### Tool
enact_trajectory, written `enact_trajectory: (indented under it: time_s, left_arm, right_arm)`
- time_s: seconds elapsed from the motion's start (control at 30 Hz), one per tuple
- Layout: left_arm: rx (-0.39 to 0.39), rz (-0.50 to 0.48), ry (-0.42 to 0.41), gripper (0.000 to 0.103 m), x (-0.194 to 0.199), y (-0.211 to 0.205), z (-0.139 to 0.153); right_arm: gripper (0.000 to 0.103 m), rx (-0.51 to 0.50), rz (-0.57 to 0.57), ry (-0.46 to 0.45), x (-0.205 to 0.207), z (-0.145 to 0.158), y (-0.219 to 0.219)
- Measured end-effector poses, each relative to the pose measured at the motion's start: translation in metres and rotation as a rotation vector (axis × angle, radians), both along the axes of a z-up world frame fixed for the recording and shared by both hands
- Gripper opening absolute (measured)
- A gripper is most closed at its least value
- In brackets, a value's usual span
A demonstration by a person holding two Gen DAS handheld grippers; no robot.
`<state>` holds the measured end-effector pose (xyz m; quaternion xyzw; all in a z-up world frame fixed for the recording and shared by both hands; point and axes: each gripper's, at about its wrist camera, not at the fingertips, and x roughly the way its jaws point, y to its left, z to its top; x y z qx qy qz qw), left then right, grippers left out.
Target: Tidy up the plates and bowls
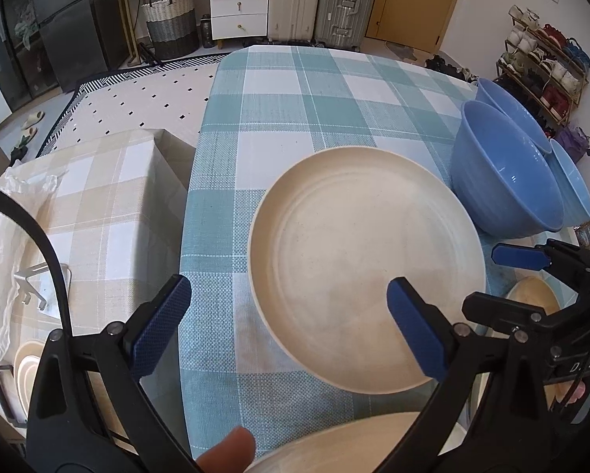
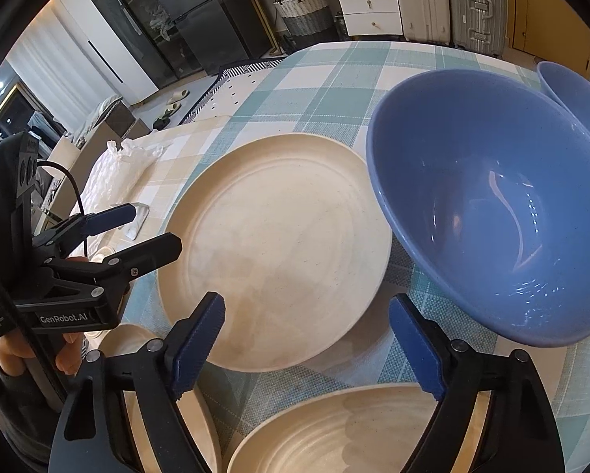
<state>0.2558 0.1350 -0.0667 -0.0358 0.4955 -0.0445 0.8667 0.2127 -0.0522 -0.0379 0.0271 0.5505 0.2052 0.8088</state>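
A large cream plate (image 1: 365,268) (image 2: 279,244) lies flat on the teal checked tablecloth (image 1: 279,118). My left gripper (image 1: 291,327) is open above the plate's near-left rim, with one pad over the plate and the other over the cloth. My right gripper (image 2: 306,345) is open just above the plate's near edge, and its pads press on nothing. Each gripper shows in the other's view: the right gripper (image 1: 482,280) and the left gripper (image 2: 157,224). A blue bowl (image 2: 492,213) (image 1: 503,173) stands right of the plate, with a second blue bowl (image 2: 570,94) behind it.
Another cream plate (image 2: 354,433) (image 1: 354,445) lies at the near edge, with a further one (image 2: 137,354) to its left. A lower beige checked table (image 1: 109,213) on the left holds a white plastic bag (image 1: 3,228) and a rack with plates (image 1: 26,362). A person's thumb (image 1: 227,449) shows.
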Motion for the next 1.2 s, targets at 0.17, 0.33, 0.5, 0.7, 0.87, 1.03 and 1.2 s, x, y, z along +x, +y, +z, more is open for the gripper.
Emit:
enact_trajectory:
  time_s: [0.17,0.33,0.5,0.7,0.87,1.03,1.2]
  left_arm:
    - [0.003,-0.003,0.014,0.096,0.007,-0.002,-0.007]
    - [0.006,-0.008,0.019,0.094,0.011,-0.002,-0.012]
    - [0.017,-0.018,0.028,0.088,0.013,-0.003,-0.016]
    - [0.006,-0.012,0.042,0.073,0.016,-0.002,-0.022]
    - [0.003,-0.019,0.050,0.062,0.017,-0.005,-0.025]
    - [0.005,-0.010,0.053,0.050,0.017,-0.004,-0.026]
    - [0.018,0.001,0.049,0.041,0.017,-0.001,-0.028]
  right_arm:
    - [0.087,-0.003,-0.008,0.018,0.004,-0.006,0.000]
    - [0.085,-0.007,-0.008,0.024,0.006,-0.007,0.005]
    - [0.081,-0.007,-0.025,0.038,0.009,-0.010,0.006]
    - [0.075,-0.010,-0.035,0.039,0.012,-0.013,0.007]
    - [0.069,-0.014,-0.045,0.047,0.013,-0.016,0.005]
    - [0.061,-0.012,-0.056,0.055,0.013,-0.018,0.000]
    - [0.052,-0.009,-0.071,0.060,0.015,-0.021,-0.002]
